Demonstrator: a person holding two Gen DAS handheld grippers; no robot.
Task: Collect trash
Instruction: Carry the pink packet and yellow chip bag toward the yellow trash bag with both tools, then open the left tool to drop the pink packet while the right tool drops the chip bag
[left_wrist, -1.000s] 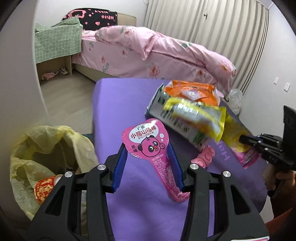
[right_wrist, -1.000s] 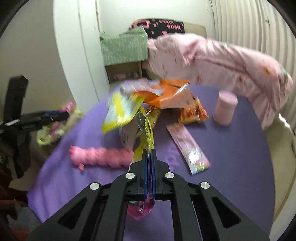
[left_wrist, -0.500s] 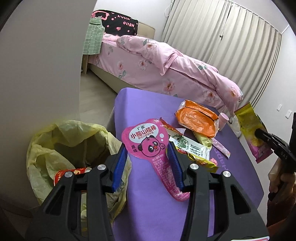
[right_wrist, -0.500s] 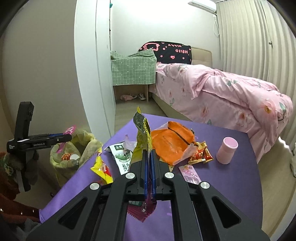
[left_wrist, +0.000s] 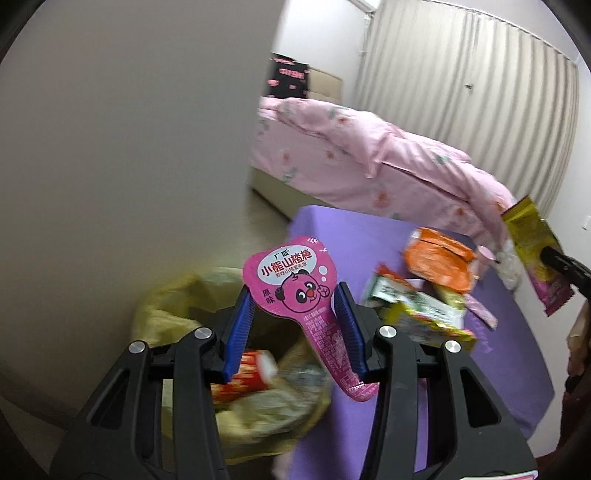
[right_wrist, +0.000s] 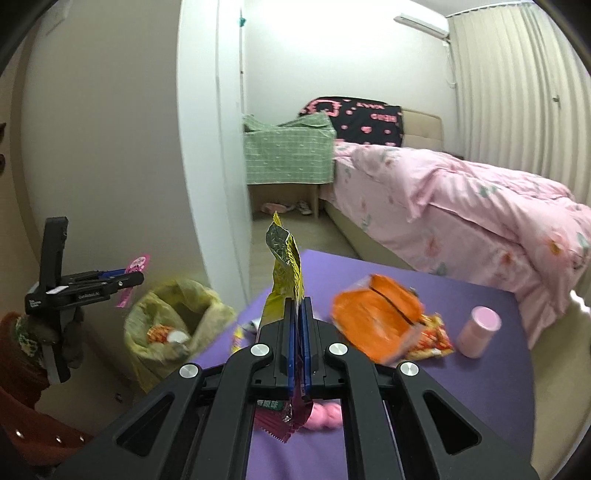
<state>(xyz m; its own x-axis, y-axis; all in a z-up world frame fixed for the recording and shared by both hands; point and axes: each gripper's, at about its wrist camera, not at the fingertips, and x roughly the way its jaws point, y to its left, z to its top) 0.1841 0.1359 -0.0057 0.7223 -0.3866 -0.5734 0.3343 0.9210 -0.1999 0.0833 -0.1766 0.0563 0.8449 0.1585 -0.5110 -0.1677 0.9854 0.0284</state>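
left gripper (left_wrist: 293, 325) pinching the pink bear wrapper (left_wrist: 295, 291) above the yellow trash bag (left_wrist: 173, 317); right gripper (right_wrist: 298, 325) pressed shut on the yellow-green wrapper (right_wrist: 282, 273) over the purple table (right_wrist: 461, 387). risk, as judged: a light wrapper released off-centre may drift past the bag's slumped rim; more litter lies on the table.

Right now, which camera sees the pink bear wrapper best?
The left wrist view: the pink bear wrapper sits large between that gripper's fingers, bear face readable. The right wrist view shows it only small and edge-on.

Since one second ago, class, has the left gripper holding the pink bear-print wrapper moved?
Yes. The left gripper, shut on the pink bear-print wrapper, has swung leftward off the purple table to above the yellow bin bag.
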